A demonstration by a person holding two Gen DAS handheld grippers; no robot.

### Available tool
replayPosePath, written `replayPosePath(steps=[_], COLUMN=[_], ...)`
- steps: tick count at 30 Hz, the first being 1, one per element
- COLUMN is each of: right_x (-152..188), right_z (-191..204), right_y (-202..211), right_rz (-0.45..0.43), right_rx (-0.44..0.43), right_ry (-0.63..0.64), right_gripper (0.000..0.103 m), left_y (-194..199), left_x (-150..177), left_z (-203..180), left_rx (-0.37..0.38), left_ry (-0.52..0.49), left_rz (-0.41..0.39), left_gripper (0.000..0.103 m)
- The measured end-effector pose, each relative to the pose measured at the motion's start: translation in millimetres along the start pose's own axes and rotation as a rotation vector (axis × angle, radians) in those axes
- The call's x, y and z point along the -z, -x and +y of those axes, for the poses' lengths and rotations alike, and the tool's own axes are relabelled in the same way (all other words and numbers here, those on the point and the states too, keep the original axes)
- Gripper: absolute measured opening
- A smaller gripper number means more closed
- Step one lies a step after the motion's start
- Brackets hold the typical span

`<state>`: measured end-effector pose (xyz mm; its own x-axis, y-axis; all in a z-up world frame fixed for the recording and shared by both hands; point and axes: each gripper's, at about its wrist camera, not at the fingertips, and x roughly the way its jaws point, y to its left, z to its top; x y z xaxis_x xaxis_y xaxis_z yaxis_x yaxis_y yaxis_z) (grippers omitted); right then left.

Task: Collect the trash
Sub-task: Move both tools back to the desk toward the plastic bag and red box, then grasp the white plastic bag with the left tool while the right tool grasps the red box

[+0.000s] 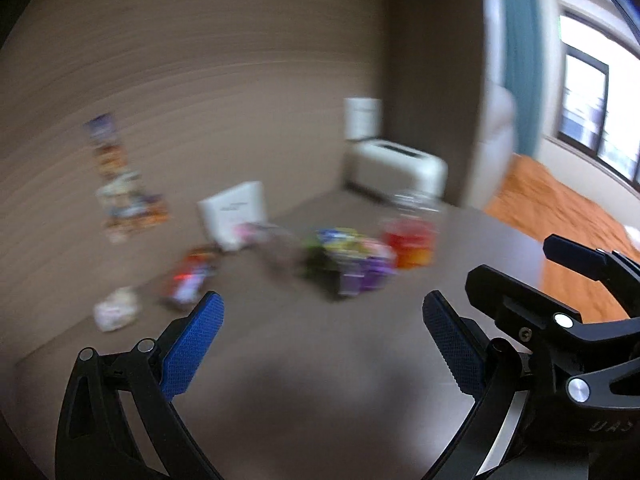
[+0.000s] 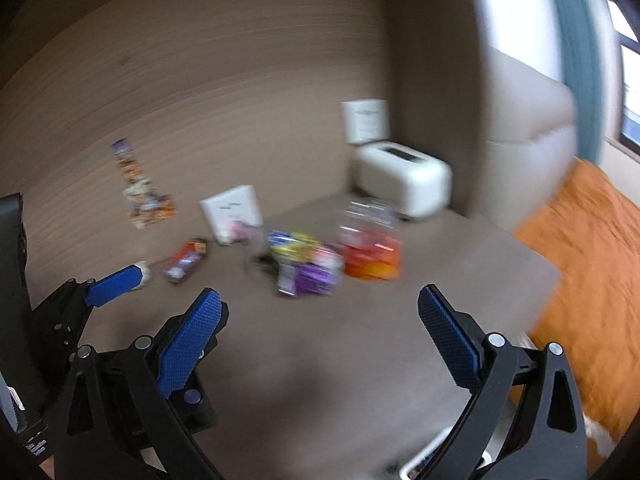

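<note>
No legible txt; wrappers [image 2: 308,268] & white card [image 2: 234,216] too blurred.

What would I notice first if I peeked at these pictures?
First, the bright pile of wrappers in the middle of the brown table, with an orange-red packet just to its right. Behind them sits a cream toaster against the wall. Up close, the right tool and the left tool both hang open and empty.

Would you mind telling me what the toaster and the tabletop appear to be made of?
The toaster looks like cream plastic or enamelled metal, smooth with a soft sheen; blur leaves it open. The tabletop seems matte grey-brown laminate or wood: flat, even colour, no glare.
</note>
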<state>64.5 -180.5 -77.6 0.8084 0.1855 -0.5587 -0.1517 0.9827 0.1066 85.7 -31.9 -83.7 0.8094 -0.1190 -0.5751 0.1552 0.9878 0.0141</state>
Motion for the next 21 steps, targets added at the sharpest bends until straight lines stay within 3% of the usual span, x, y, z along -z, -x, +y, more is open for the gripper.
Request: replayPosePath(steps=[9,14,21], right_x=[-33.0,-38.0,-30.5], right_z=[113.4,150.4,172.8], right_y=[-67.7,-118.6,-206.7], right_rz=[0.034,0.077,0.218], right_rx=[-0.135,-0.134,-0.119], right_ry=[0.114,0.159,0.101], right_gripper=[0.098,0.098,0.098], left_y=[-8.1,-35.9,-103.9], left_x=[2.0,9.1,24.0], left_z=[129.8,182.1,228.4], left_rx=[-0.222,-0.304,-0.359], left_ry=[0.148,0.183,0.185], left_rz=[-0.009,0.034,0.184], left_gripper=[0.098,0.098,0.098])
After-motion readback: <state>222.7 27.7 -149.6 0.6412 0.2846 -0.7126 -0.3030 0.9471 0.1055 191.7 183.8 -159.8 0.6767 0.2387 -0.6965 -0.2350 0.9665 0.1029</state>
